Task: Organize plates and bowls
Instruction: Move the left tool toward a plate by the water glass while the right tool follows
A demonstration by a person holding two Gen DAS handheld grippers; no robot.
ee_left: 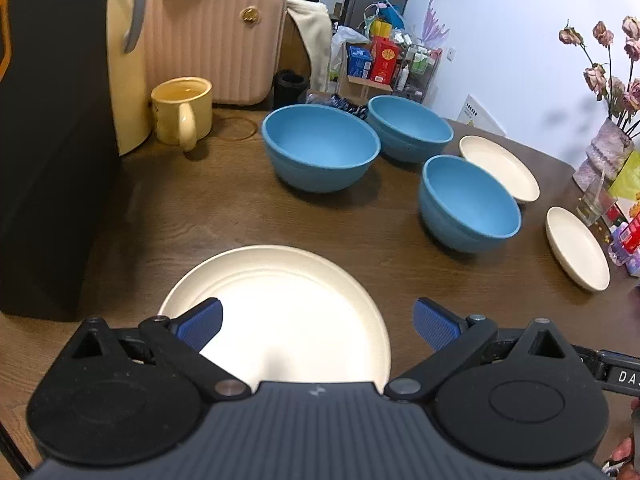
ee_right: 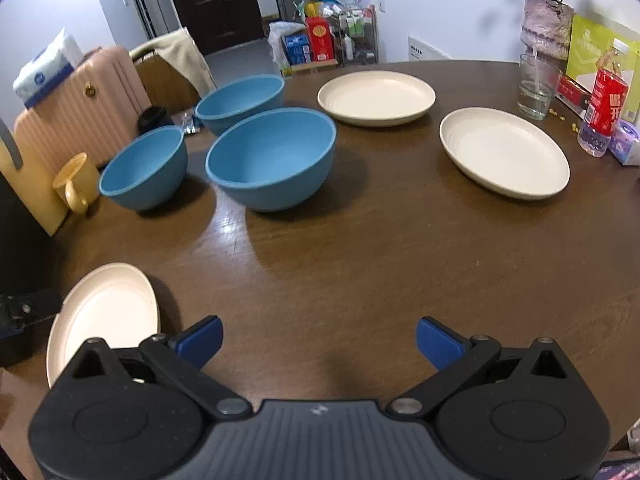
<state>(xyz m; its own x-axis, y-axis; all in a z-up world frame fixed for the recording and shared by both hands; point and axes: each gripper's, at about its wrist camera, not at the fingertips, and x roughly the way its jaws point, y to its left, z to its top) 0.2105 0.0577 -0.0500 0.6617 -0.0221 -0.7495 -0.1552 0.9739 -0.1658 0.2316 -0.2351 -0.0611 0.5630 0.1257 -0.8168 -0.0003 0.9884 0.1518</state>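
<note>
Both claws stand wide apart and hold nothing. The left claw is just above a cream plate near the desk edge. The right claw is over bare wood. Three blue bowls stand close together, and two more cream plates lie to their right.

We see three plain blue bowls on the dark brown wood-grain table, cream plates, a ribbed pink suitcase, a yellow mug, and blue, perhaps ridged, gripper pads.
</note>
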